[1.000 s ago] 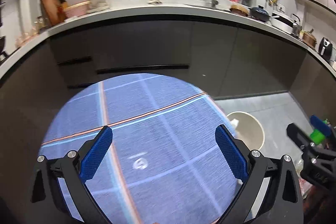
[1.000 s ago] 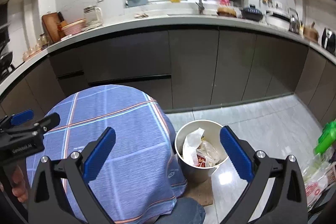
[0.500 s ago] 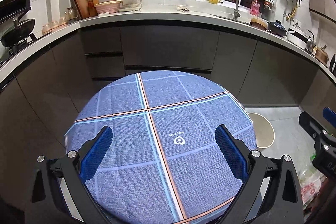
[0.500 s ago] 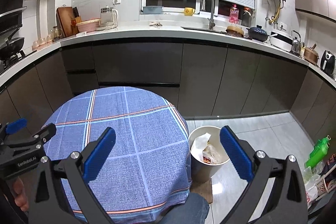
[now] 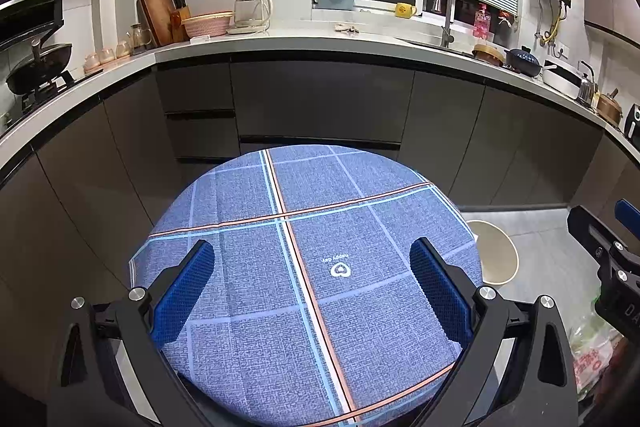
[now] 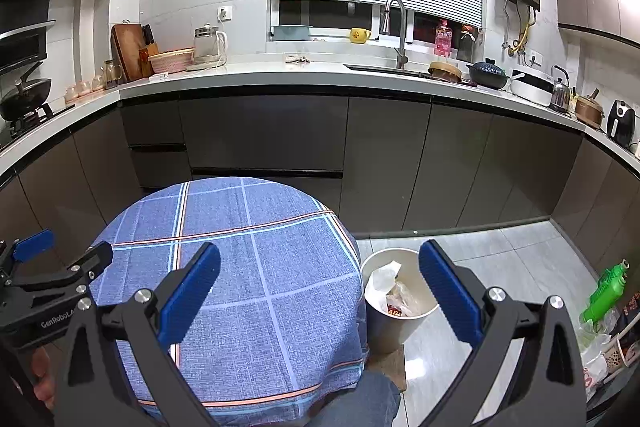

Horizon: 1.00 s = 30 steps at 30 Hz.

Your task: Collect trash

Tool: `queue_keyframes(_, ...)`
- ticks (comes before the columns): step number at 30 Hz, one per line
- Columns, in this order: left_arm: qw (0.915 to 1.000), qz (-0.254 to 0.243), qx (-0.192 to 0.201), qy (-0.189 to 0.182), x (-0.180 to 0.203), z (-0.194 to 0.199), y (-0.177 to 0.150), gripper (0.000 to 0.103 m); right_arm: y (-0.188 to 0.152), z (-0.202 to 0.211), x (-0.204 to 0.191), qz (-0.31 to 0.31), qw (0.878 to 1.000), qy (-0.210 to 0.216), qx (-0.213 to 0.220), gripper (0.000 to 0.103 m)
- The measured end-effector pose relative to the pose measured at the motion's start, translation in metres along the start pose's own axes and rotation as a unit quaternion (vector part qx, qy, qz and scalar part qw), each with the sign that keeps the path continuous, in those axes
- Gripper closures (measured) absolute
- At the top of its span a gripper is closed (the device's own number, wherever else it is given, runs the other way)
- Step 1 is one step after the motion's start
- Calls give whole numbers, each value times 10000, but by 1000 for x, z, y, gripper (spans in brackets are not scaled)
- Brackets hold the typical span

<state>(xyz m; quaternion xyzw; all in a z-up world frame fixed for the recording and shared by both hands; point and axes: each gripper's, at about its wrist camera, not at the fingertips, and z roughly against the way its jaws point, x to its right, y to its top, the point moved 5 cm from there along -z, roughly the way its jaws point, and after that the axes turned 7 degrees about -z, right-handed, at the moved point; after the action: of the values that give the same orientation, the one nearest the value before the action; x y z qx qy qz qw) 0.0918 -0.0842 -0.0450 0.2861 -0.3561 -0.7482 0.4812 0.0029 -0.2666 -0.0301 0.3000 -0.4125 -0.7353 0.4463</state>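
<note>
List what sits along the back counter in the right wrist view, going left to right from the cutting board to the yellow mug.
Cutting board → pink basket → glass kettle → yellow mug.

**Tongs spread above the checked surface**

The right tongs hang wide apart with nothing between them over the round blue-checked surface. Just right of the surface stands a bin holding crumpled trash. The left tongs show at its left edge.
</note>
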Motion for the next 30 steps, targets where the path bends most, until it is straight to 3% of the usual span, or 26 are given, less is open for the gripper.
queue_keyframes(30, 10000, 51, -10, 14, -6, 0, 0, 8, 1, 1, 0, 12, 10000, 4, 5, 3)
